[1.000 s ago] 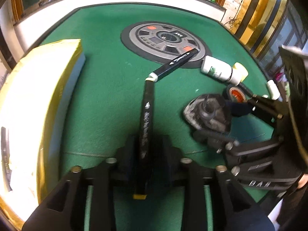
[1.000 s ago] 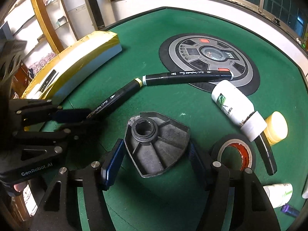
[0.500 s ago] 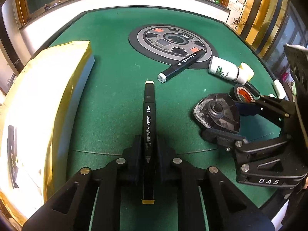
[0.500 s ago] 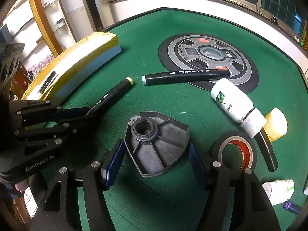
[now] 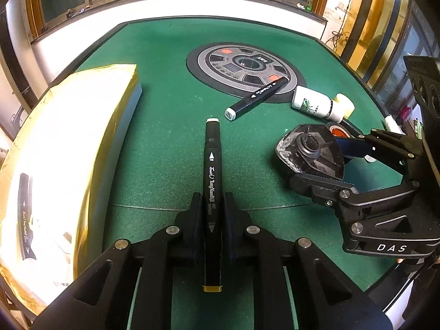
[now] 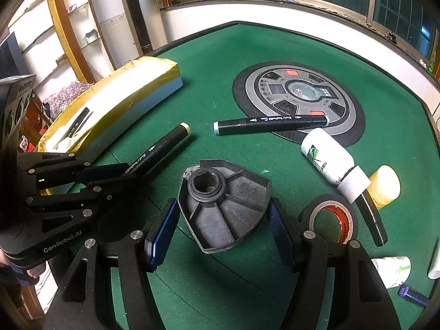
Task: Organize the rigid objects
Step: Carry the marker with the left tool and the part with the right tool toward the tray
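Your left gripper point(image 5: 211, 206) is clamped on a black art marker point(image 5: 212, 181), gripping it near the middle of its barrel; the pale-capped end projects straight ahead of the fingers, and the yellow-capped end lies back between the gripper's arms. Ahead and to the right of that marker's tip, a second black marker point(image 5: 258, 95) lies apart from it, its far end resting on the round grey control panel point(image 5: 244, 67) set into the green felt table point(image 5: 170, 88). To the left of your left gripper sits an open box wrapped in yellow tape point(image 5: 63, 143), with another marker point(image 5: 24, 217) lying inside it. Your right gripper point(image 6: 222, 220) brackets a grey fan-shaped cast part point(image 6: 222, 200); both blue pads point(image 6: 162, 231) stand against its edges, though whether they are pressing on it cannot be told. From the right wrist view, a roll of black tape point(image 6: 330, 217) lies just right of the right finger, and beyond it a white bottle point(image 6: 330, 162) rests on its side, touching a yellow cap point(image 6: 385, 187). A dark pen-like stick point(image 6: 374, 217) lies beside the tape roll. Nearer to you on the right are a smaller white bottle point(image 6: 393, 269) and a purple cap point(image 6: 412, 294).
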Demonstrator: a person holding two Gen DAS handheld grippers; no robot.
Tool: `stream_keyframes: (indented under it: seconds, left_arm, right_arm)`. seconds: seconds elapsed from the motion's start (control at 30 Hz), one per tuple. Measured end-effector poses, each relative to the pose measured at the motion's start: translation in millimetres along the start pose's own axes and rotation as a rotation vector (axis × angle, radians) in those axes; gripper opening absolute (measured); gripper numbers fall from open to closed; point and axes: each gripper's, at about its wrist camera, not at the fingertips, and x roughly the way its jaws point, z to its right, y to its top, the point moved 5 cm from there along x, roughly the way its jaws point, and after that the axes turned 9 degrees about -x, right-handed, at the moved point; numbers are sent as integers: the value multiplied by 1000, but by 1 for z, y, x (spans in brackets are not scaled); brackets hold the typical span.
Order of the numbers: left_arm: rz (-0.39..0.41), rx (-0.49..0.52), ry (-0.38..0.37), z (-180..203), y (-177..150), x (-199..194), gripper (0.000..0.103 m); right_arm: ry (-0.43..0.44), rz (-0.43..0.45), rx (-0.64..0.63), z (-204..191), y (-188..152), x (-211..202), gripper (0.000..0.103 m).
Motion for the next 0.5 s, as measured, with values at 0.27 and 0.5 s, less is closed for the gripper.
stream_keyframes:
  seconds: [0.27, 0.5]
  left_arm:
    - [17, 1, 0, 1, 2, -5, 13]
    - [40, 0, 11, -1, 3, -13, 13]
  right_arm:
    - [0, 4, 1, -1, -1, -2, 60]
    - [2, 9, -5, -2, 0, -4, 60]
